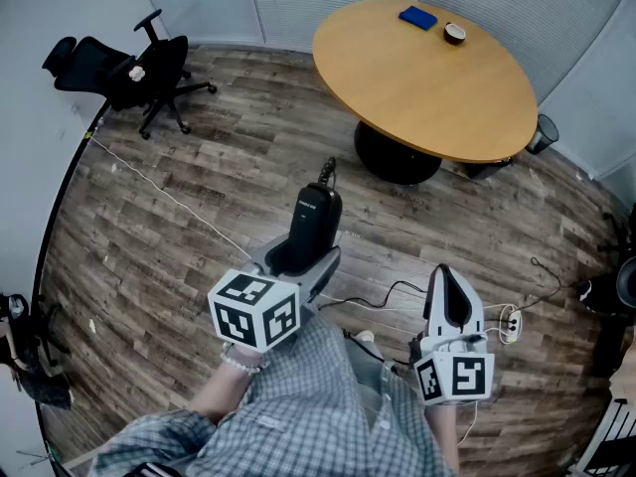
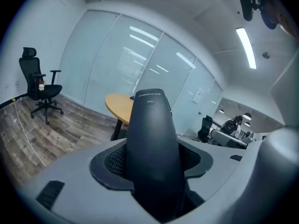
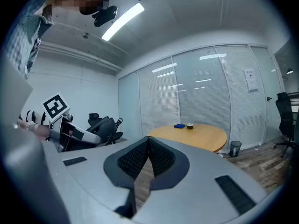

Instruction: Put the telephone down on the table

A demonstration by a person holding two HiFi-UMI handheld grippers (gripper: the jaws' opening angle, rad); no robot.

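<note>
A black telephone handset (image 1: pixel 316 219) stands upright between the jaws of my left gripper (image 1: pixel 301 254), which is shut on its lower part; a short coiled aerial sticks up from its top. In the left gripper view the telephone (image 2: pixel 150 129) fills the middle and hides most of the gap of the left gripper (image 2: pixel 152 164). It hangs over the wooden floor, well short of the round wooden table (image 1: pixel 427 82). My right gripper (image 1: pixel 450 288) is held to the right, shut with nothing in it; in its own view the right gripper (image 3: pixel 148 143) has its pads meeting at the tips.
A blue flat object (image 1: pixel 418 17) and a small round cup (image 1: pixel 455 34) lie at the table's far side. A black office chair (image 1: pixel 139 68) stands at the far left. Cables (image 1: pixel 397 291) and a power strip (image 1: pixel 510 321) lie on the floor; a dark bin (image 1: pixel 543 133) stands beside the table.
</note>
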